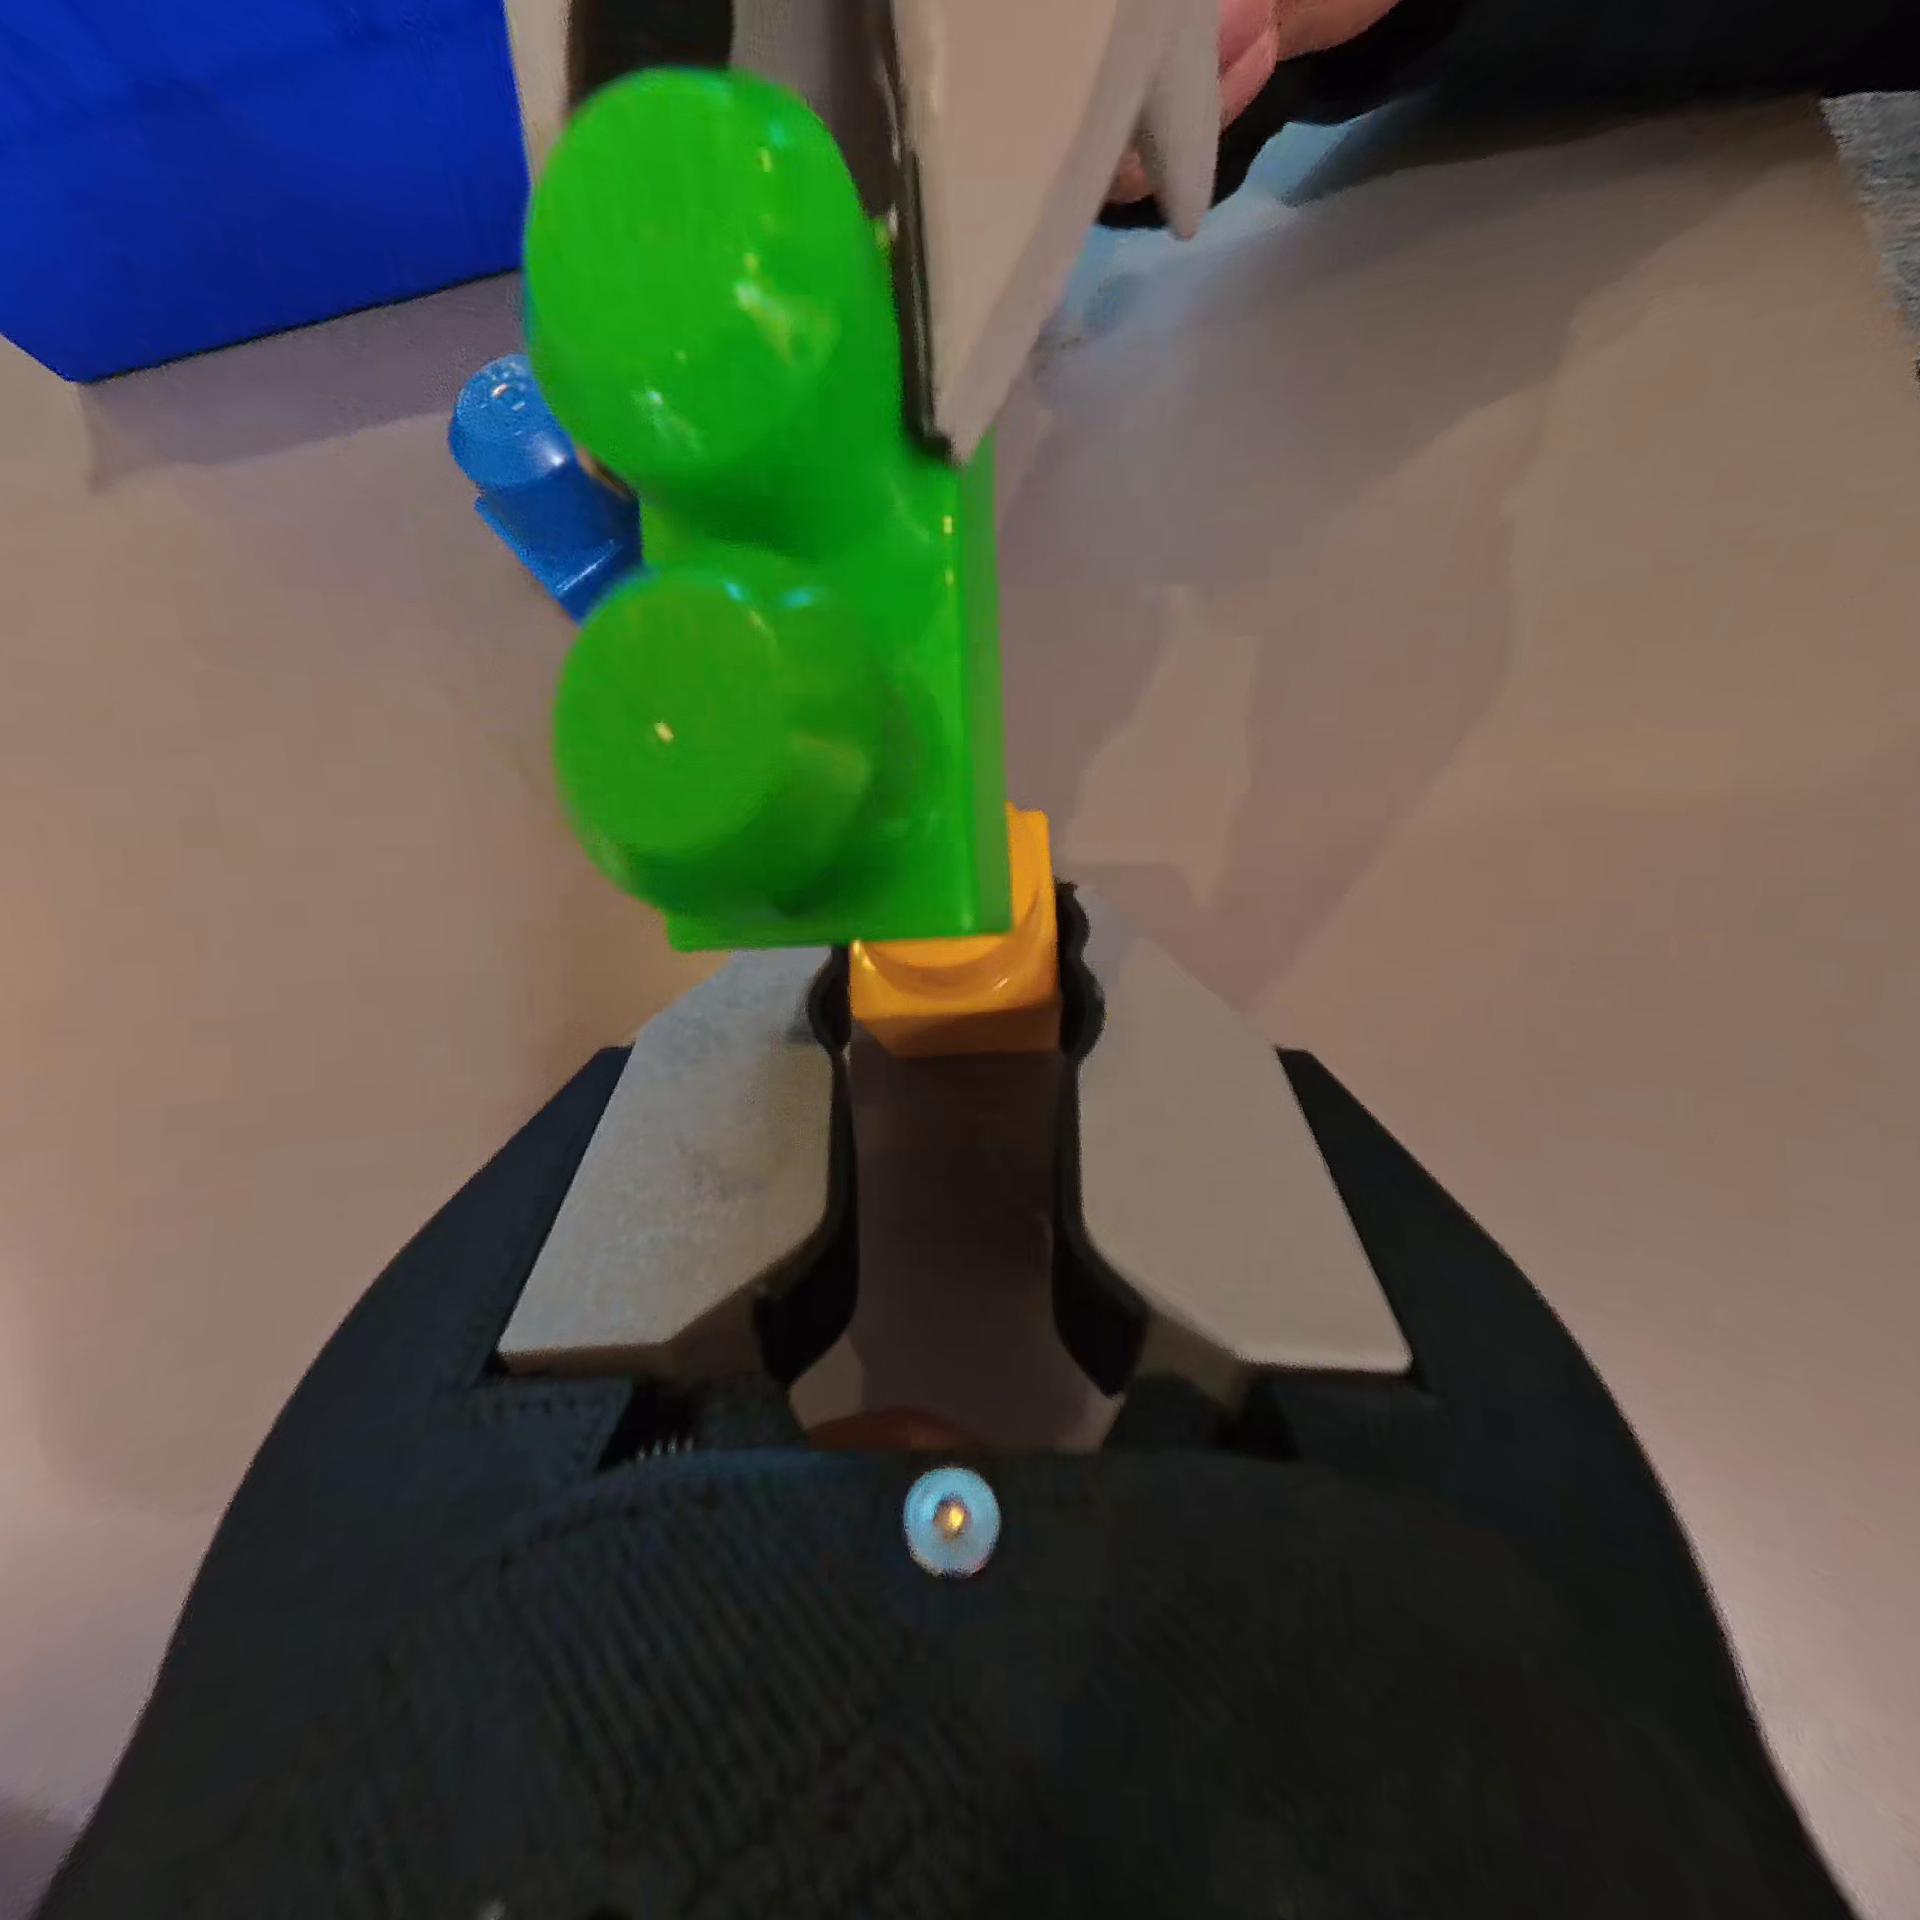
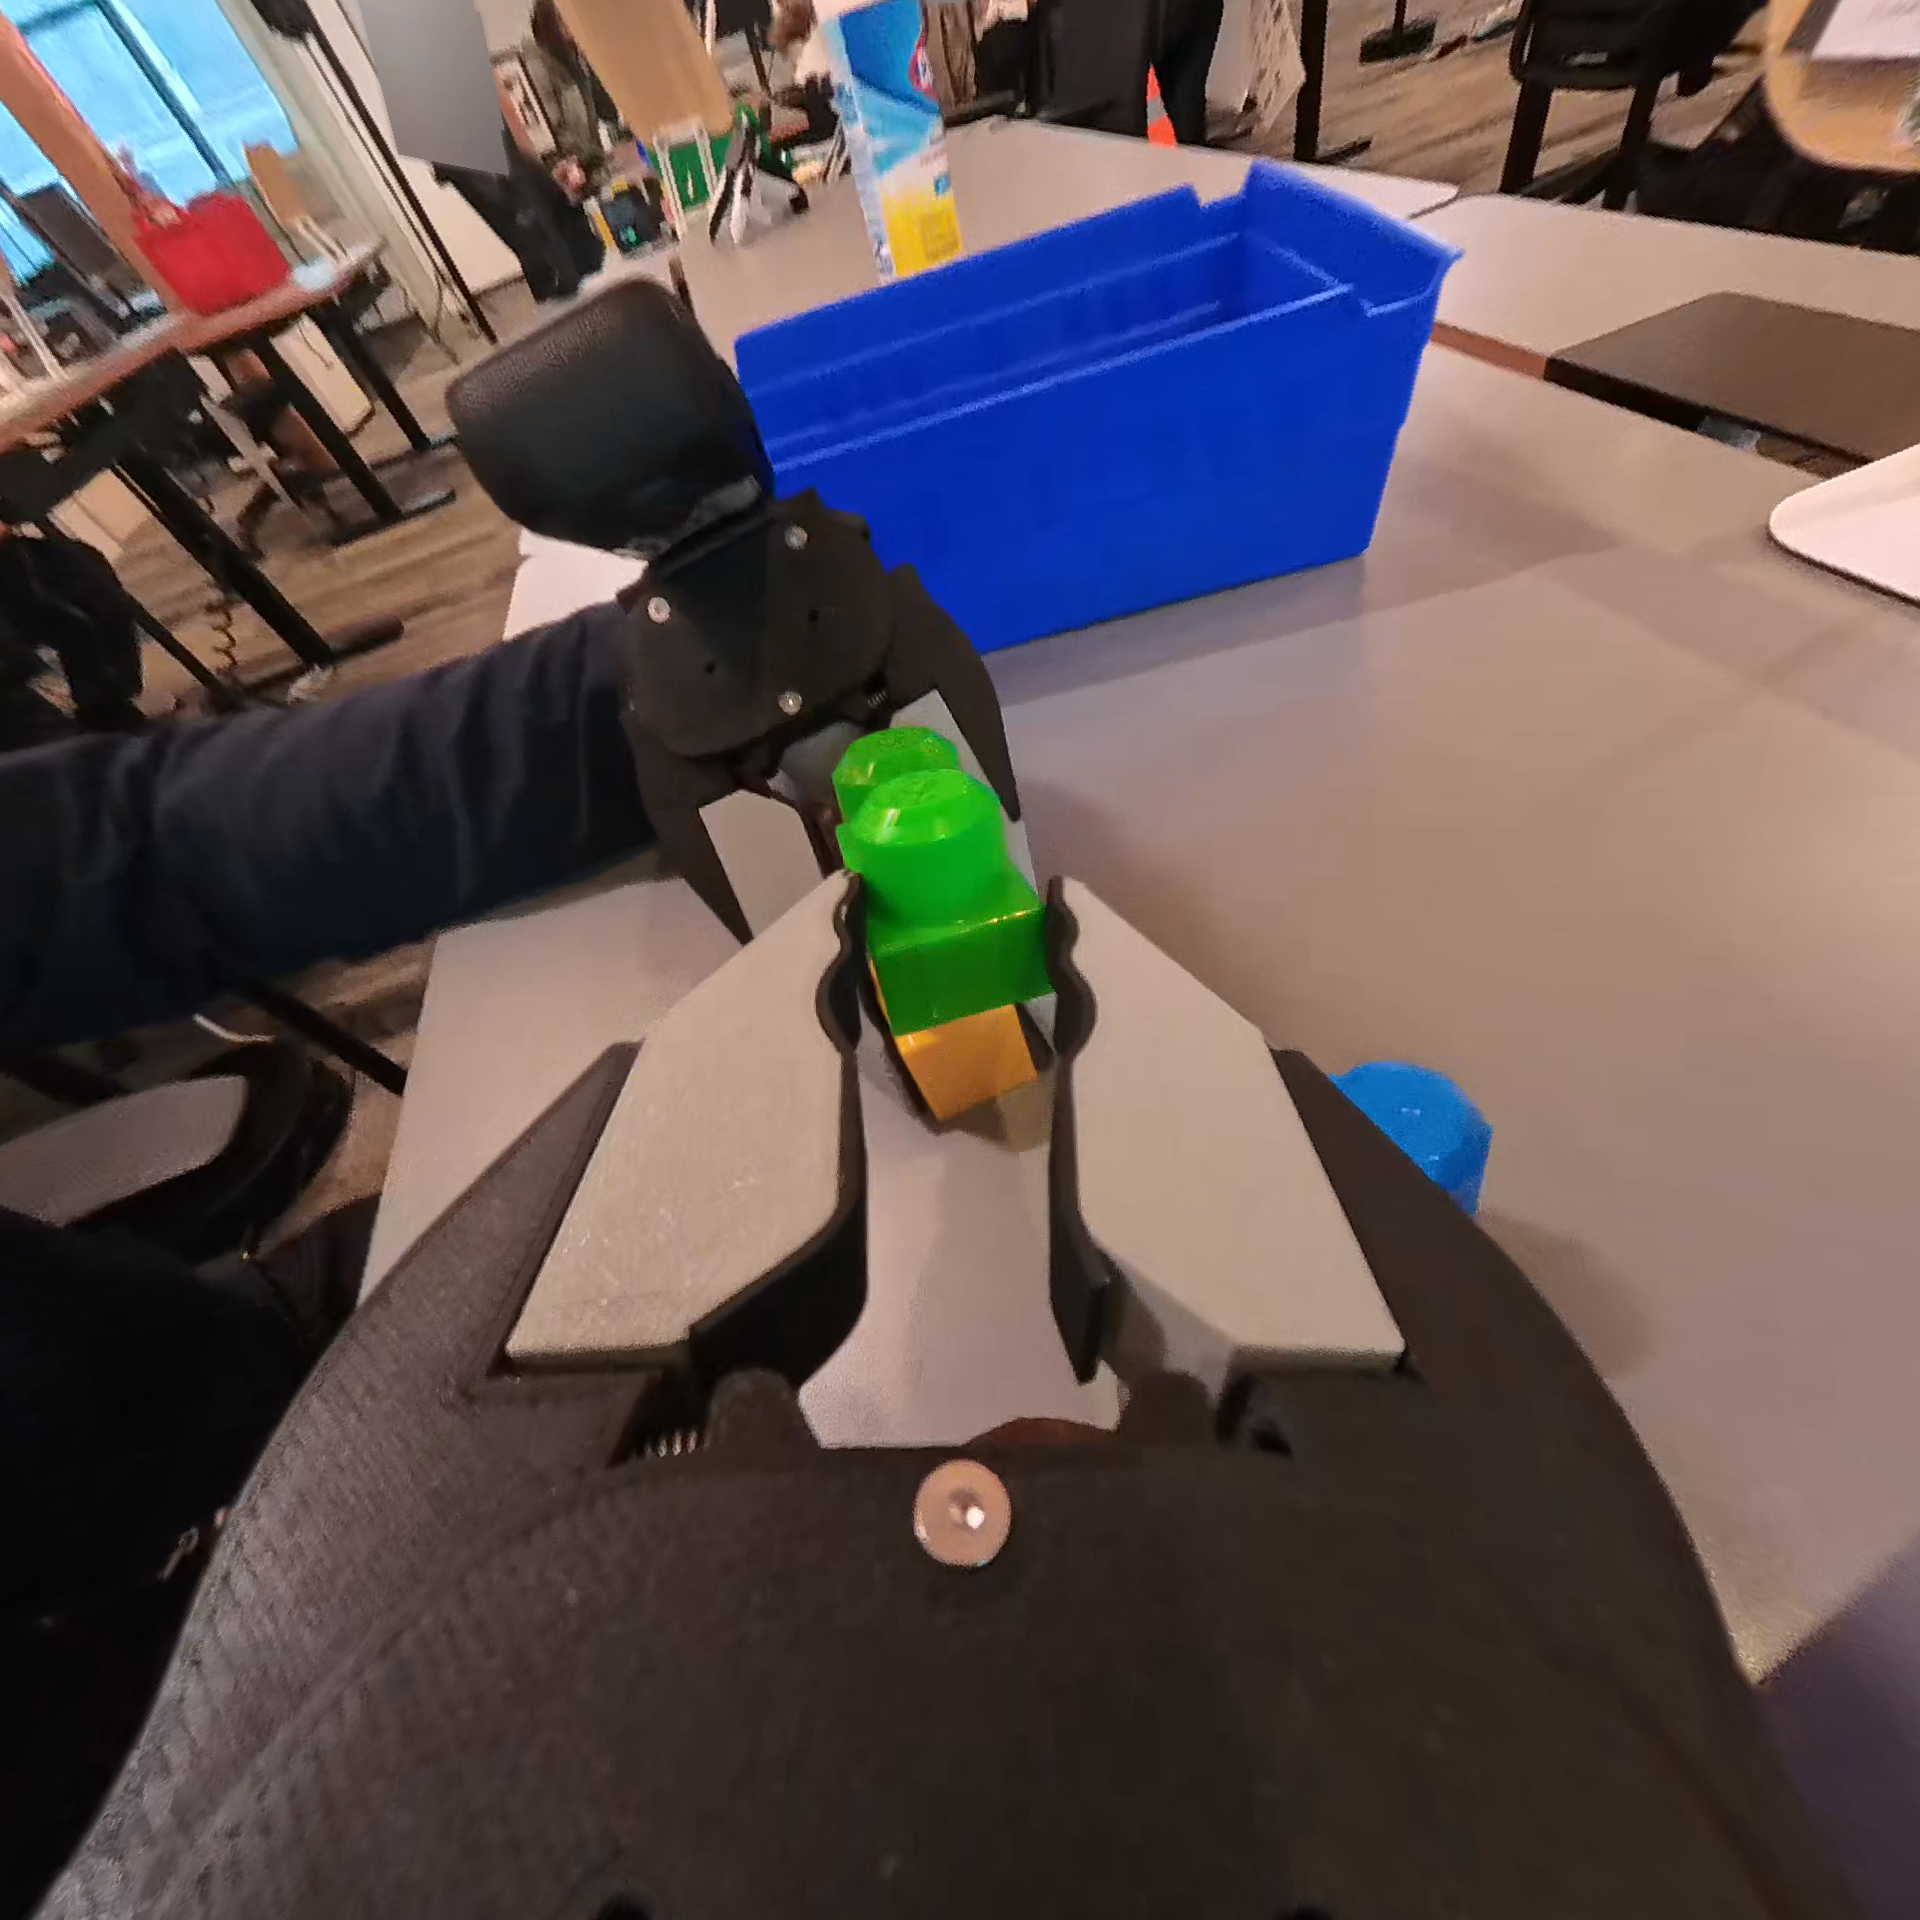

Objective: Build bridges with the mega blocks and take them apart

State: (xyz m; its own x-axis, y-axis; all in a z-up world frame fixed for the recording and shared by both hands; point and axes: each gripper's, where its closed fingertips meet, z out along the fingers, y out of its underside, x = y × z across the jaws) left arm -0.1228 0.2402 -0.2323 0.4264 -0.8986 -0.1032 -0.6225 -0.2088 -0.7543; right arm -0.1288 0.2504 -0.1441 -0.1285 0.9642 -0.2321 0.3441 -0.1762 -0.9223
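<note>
Two-stud block (image 2: 940, 914): stacked on the smaller block (image 2: 971, 1070), between the right tongs (image 2: 951, 966).
Left tongs (image 2: 883, 831): opposite, at the stack's far end.
Loose block (image 2: 1418, 1127): on the counter (image 2: 1455, 831), right of the stack.
Bin (image 2: 1091, 416): behind (farther back on the counter).

Green block (image 2: 940, 914) stacked on yellow block (image 2: 971, 1070), blue block (image 2: 1418, 1127) nearby.
</note>
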